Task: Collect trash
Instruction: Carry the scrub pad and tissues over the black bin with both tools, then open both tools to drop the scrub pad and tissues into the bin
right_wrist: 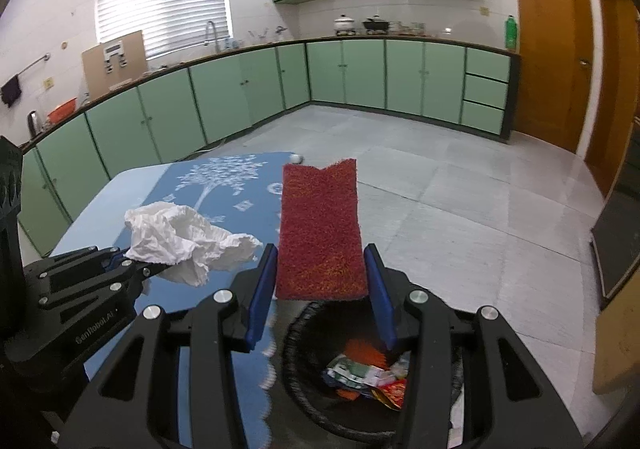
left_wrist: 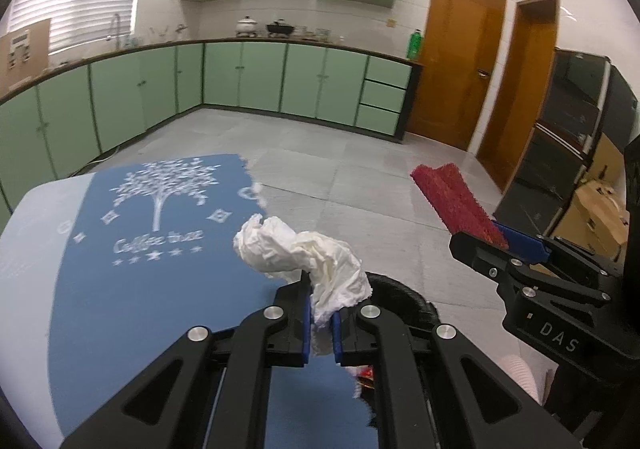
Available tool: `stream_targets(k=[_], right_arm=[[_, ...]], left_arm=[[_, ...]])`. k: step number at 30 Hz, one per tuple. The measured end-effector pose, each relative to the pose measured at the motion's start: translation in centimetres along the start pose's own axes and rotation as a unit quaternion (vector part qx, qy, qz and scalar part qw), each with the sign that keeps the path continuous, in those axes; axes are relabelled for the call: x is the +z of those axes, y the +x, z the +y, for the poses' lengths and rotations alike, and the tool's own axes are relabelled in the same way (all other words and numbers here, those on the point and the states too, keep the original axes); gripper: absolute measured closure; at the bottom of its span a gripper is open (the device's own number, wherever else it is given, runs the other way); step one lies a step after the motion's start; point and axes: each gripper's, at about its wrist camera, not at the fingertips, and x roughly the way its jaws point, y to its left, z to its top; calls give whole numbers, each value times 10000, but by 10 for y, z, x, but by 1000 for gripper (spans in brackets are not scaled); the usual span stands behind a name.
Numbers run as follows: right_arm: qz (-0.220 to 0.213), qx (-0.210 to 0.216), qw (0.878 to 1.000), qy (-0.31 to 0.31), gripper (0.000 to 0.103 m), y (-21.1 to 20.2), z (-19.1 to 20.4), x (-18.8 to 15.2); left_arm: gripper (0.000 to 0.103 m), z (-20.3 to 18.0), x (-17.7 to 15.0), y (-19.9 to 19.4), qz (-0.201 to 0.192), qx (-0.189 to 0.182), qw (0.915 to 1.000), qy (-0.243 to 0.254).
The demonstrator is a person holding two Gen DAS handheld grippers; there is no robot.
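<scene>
1. The black bin at lower centre of the right wrist view is partly covered by the right gripper; its lower rim is cut off.
2. The wrappers inside are too jumbled to identify.
3. In the left wrist view, the tissue hides the left gripper's fingertips.

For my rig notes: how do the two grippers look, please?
Both grippers, left and right, are matte black linkage frames with silver round bolts and flat blue finger pads. The right body bears white "DAS" lettering, the left a faint "GenRobot.AI" mark. No cables or sleeves show.
</scene>
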Motion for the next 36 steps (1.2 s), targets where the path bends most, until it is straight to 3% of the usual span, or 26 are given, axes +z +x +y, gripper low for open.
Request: stream_targets(k=[14, 36], right_arm=[[190, -536, 9981, 229, 61, 9, -61, -22], [1028, -624, 9914, 515, 60, 102, -98, -52]], left_arm=[[95, -54, -3, 62, 333, -444, 9979, 341], [94, -61, -18, 153, 1152, -365, 9921, 332]])
